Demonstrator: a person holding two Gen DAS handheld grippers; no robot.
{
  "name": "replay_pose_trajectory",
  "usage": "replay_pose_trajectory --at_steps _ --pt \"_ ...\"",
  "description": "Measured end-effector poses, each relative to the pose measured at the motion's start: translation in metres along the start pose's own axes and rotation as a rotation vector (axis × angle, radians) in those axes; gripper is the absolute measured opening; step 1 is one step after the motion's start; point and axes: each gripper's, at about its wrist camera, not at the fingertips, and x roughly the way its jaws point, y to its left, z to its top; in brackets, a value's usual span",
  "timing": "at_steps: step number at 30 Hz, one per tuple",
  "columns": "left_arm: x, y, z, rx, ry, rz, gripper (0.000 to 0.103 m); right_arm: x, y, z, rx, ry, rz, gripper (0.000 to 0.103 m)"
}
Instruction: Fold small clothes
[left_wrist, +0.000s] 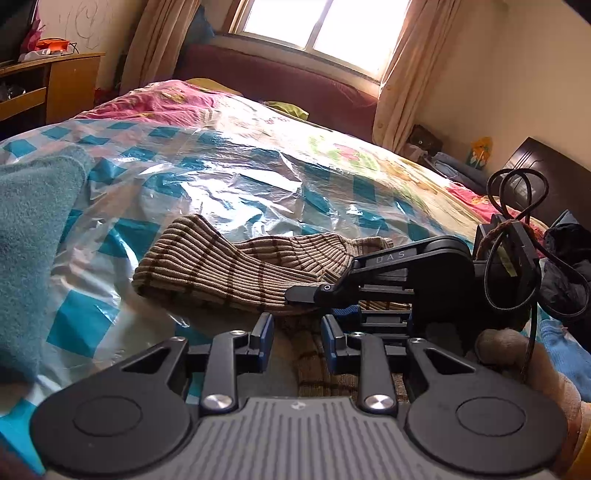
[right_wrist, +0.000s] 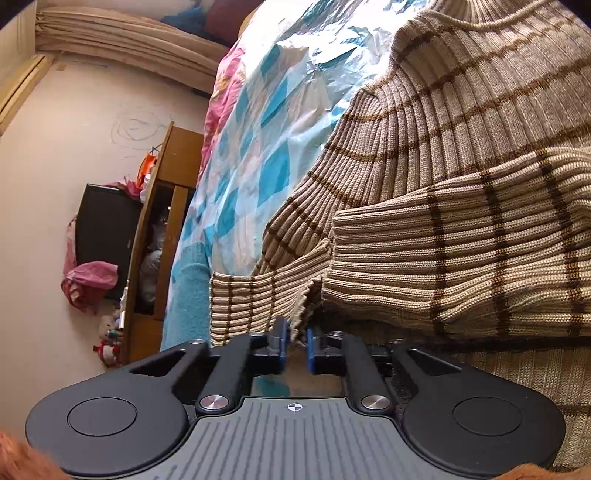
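A beige ribbed sweater (left_wrist: 221, 266) with brown stripes lies crumpled on the plastic-covered bed (left_wrist: 229, 177). At the bottom of the left wrist view, my left gripper (left_wrist: 297, 338) has its blue pads closed on a thick fold of the sweater's near edge. My right gripper (left_wrist: 295, 293) comes in from the right and lies low on the sweater. In the right wrist view the sweater (right_wrist: 461, 206) fills the right half, with a sleeve cuff (right_wrist: 251, 306) hanging to the left. There my right gripper (right_wrist: 295, 345) is shut, a thin edge of the hem pinched between its pads.
A teal towel (left_wrist: 33, 240) lies at the bed's left edge. Dark clothing (left_wrist: 565, 258) and a blue cloth (left_wrist: 569, 350) sit to the right. A wooden shelf unit (right_wrist: 162, 206) stands beside the bed. A hand (left_wrist: 517, 354) holds the right gripper, with a cable looped above it.
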Motion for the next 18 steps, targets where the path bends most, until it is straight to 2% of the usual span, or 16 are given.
replay_pose_trajectory --at_steps 5,10,14,18 --pt "-0.005 -0.002 0.008 0.032 -0.011 0.024 0.033 -0.03 0.029 0.008 -0.145 -0.049 0.017 0.007" --pt "-0.004 -0.011 0.027 0.065 -0.049 0.018 0.033 -0.096 0.053 0.028 -0.262 -0.156 0.025 0.007" --pt "0.005 -0.028 0.038 0.096 -0.071 -0.012 0.04 -0.161 0.046 0.04 -0.302 -0.259 -0.026 0.007" --pt "0.028 -0.05 0.041 0.124 -0.042 -0.048 0.041 -0.217 0.016 0.047 -0.292 -0.369 -0.127 0.007"
